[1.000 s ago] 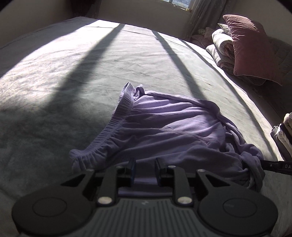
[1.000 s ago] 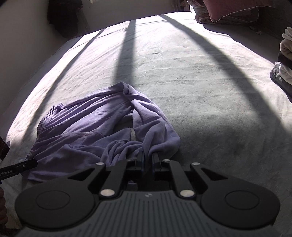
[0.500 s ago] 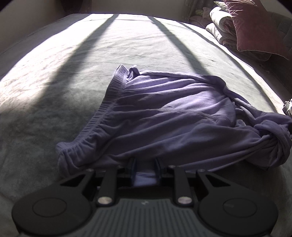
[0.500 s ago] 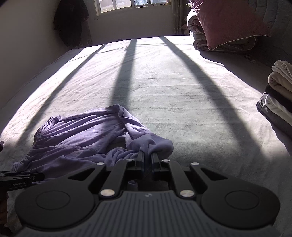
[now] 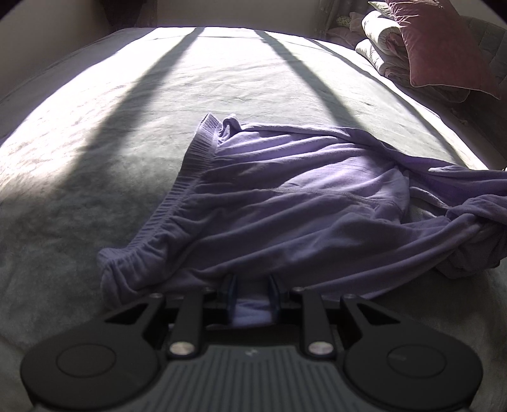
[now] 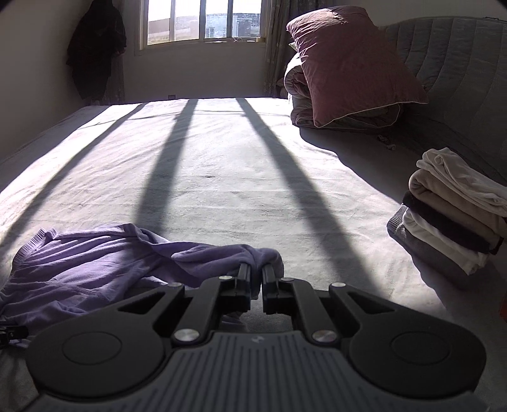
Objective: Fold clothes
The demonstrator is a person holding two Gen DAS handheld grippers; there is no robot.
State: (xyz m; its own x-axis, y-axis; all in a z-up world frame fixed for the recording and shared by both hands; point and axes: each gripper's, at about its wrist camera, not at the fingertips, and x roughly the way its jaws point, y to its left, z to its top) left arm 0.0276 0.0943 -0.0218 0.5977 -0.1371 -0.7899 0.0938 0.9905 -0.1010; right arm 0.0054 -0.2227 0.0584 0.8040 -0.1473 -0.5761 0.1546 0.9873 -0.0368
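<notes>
A lavender sweatshirt (image 5: 285, 202) lies crumpled on a grey-green bedspread (image 5: 126, 126), at the near side of the bed, w/ window-frame shadows striping the sunlit cover. The left gripper (image 5: 252, 285) is clamped on a fold of the garment's near edge; cloth shows between its two fingers, and the ribbed hem (image 5: 196, 158) runs away from it toward the middle of the bed. The right gripper (image 6: 256, 275) pinches a bunched end of the same sweatshirt (image 6: 95, 263), jaws nearly together on a thin twist of fabric, that end raised off the cover. From the left wrist view, the fabric is drawn into a tight rope at the right edge of frame. A sliver of the left gripper's black tip (image 6: 11, 332) shows at the left edge of the right wrist view. Bkgd, right wrist view: a stack of folded clothes (image 6: 450, 222) in cream, white, dark and grey sits at right, well apart from the sweatshirt; a maroon pillow (image 6: 348, 63) leans on a rolled quilt (image 6: 298, 85) by the padded headboard (image 6: 459, 63); a window (image 6: 202, 22) and a dark garment hanging on the wall (image 6: 95, 47) at the far end.
</notes>
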